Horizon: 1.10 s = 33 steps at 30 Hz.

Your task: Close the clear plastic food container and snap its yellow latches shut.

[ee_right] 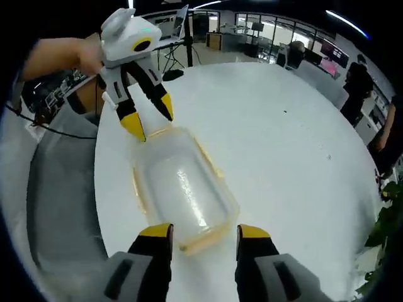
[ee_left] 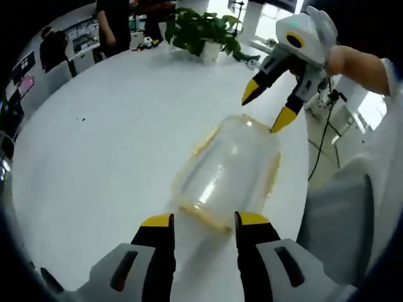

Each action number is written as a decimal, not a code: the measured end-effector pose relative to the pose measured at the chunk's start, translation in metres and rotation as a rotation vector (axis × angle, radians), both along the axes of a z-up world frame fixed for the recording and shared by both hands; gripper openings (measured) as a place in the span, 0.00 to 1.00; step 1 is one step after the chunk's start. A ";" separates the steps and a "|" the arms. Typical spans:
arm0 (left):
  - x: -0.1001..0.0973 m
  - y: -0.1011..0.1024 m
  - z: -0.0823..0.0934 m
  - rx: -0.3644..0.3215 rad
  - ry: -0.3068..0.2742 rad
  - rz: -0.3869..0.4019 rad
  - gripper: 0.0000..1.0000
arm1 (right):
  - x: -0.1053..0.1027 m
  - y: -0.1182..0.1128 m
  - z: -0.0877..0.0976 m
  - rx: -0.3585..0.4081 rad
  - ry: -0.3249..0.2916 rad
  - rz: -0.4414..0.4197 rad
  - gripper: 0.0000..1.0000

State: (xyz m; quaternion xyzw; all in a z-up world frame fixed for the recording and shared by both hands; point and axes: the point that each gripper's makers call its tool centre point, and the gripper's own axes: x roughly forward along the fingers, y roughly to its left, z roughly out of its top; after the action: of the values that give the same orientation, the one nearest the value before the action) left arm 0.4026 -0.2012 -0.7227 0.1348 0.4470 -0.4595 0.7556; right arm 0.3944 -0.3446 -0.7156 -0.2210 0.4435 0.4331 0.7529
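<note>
A clear plastic container [ee_left: 230, 170] with yellow latches along its rim lies on the round white table [ee_left: 113, 145], close to the table's edge. Its lid seems to be on; I cannot tell how the latches stand. My left gripper [ee_left: 204, 220] is open, its yellow tips at the container's near short end with nothing between them. The right gripper [ee_left: 267, 110] hangs open over the far end, one tip at the rim. In the right gripper view the container [ee_right: 182, 189] runs away from my right gripper [ee_right: 204, 231], and the left gripper [ee_right: 151, 119] stands open at its far end.
A potted plant [ee_left: 201, 31] stands at the table's far side, with people [ee_left: 113, 25] beyond it. A hand [ee_left: 352, 63] holds the right gripper. Grey cloth [ee_left: 340, 220] lies past the table's edge beside the container. Another person [ee_right: 356, 88] stands beyond the table [ee_right: 283, 138].
</note>
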 end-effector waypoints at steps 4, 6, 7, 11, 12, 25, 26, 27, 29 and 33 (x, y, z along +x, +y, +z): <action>-0.002 -0.005 -0.002 -0.018 0.031 0.079 0.37 | 0.006 -0.003 -0.002 0.005 0.013 -0.130 0.37; -0.002 -0.004 -0.005 -0.005 0.036 0.110 0.39 | 0.004 -0.002 -0.006 0.036 0.063 -0.191 0.38; -0.001 -0.001 -0.007 0.004 0.036 0.129 0.39 | 0.003 -0.003 -0.007 0.042 0.080 -0.207 0.38; -0.001 0.001 -0.011 -0.001 0.057 0.195 0.46 | -0.001 -0.001 -0.012 0.053 0.105 -0.230 0.40; -0.002 -0.001 -0.012 -0.005 0.055 0.203 0.49 | -0.001 -0.002 -0.013 0.047 0.105 -0.241 0.39; -0.008 -0.018 -0.015 -0.049 0.131 0.282 0.46 | -0.003 0.002 -0.018 0.060 0.170 -0.295 0.39; -0.009 -0.018 -0.015 -0.044 0.132 0.281 0.46 | -0.003 0.002 -0.018 0.060 0.176 -0.298 0.39; -0.009 -0.017 -0.015 -0.042 0.134 0.283 0.46 | -0.003 0.002 -0.018 0.059 0.177 -0.298 0.39; -0.009 -0.017 -0.015 -0.042 0.134 0.285 0.46 | -0.004 0.003 -0.018 0.059 0.182 -0.301 0.40; -0.010 -0.018 -0.015 -0.043 0.128 0.282 0.45 | -0.004 0.007 -0.019 0.054 0.181 -0.333 0.41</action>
State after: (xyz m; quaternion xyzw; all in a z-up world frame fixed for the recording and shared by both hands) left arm 0.3922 -0.2192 -0.7376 0.0247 0.4989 -0.3661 0.7852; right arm 0.3900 -0.3374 -0.7348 -0.0845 0.5279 0.3324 0.7769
